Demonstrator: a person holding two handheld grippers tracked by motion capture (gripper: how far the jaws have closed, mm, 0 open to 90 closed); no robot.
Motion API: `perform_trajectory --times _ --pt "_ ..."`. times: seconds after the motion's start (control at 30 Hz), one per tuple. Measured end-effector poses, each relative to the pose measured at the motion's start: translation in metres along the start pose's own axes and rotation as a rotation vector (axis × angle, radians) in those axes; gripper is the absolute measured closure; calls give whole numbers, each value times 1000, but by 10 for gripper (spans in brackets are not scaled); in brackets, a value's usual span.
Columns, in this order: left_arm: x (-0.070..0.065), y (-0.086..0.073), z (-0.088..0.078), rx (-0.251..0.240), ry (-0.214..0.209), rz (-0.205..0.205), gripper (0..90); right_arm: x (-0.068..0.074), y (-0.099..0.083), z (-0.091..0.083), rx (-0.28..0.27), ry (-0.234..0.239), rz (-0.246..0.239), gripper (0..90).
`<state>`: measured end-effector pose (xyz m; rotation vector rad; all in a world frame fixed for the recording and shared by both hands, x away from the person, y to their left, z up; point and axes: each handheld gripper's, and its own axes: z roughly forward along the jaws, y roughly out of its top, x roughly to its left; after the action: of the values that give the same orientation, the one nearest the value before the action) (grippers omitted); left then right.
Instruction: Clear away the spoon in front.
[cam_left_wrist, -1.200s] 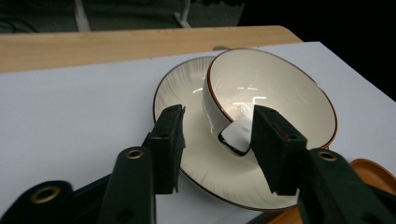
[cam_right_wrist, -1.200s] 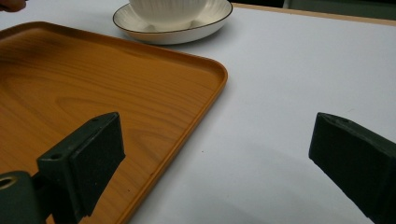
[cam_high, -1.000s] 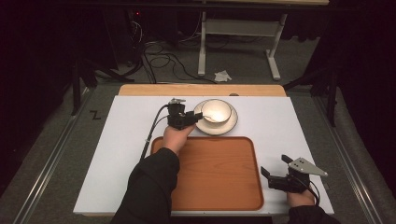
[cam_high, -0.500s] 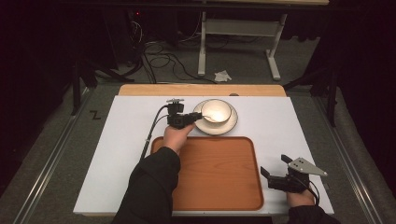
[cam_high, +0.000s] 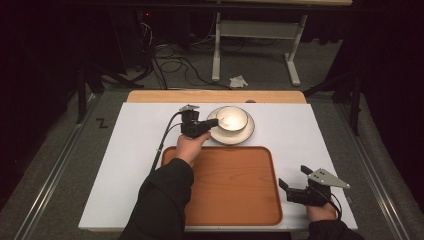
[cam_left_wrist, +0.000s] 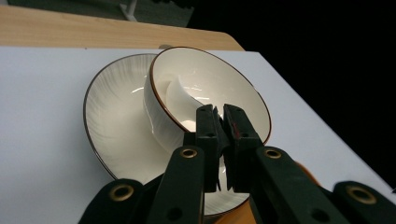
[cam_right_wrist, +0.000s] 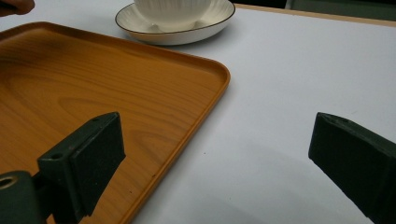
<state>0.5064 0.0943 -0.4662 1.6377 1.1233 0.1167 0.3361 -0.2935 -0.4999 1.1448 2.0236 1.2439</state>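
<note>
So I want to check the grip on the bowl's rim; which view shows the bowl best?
The left gripper view: the bowl sits close, tilted on its plate, jaws pinching its near rim. The high view shows the bowl small from above; the right gripper view catches its base.

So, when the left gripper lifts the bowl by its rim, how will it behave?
The bowl looks like glazed ceramic: probably stiff, breakable and slippery. The left gripper pinches only one rim edge, so it may tilt. It rests on a plate, which could rattle.

Bowl (cam_high: 231, 118) on plate (cam_high: 246, 136), just behind tray (cam_high: 235, 190), on table (cam_high: 125, 165).
</note>
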Motion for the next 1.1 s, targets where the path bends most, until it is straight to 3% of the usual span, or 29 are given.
perform_trajectory --times 0.3,0.37,0.8,1.1 --pt "-14 5 -12 -77 20 103 857 0 0 0 -2 0 2 41" --pt "-20 7 -18 -102 29 145 856 0 0 0 -1 2 5 41" --pt "-39 11 -44 -161 15 227 856 1 1 1 -2 3 -2 41" --pt "-47 -2 -79 -204 18 260 856 2 2 0 -2 0 -10 41"
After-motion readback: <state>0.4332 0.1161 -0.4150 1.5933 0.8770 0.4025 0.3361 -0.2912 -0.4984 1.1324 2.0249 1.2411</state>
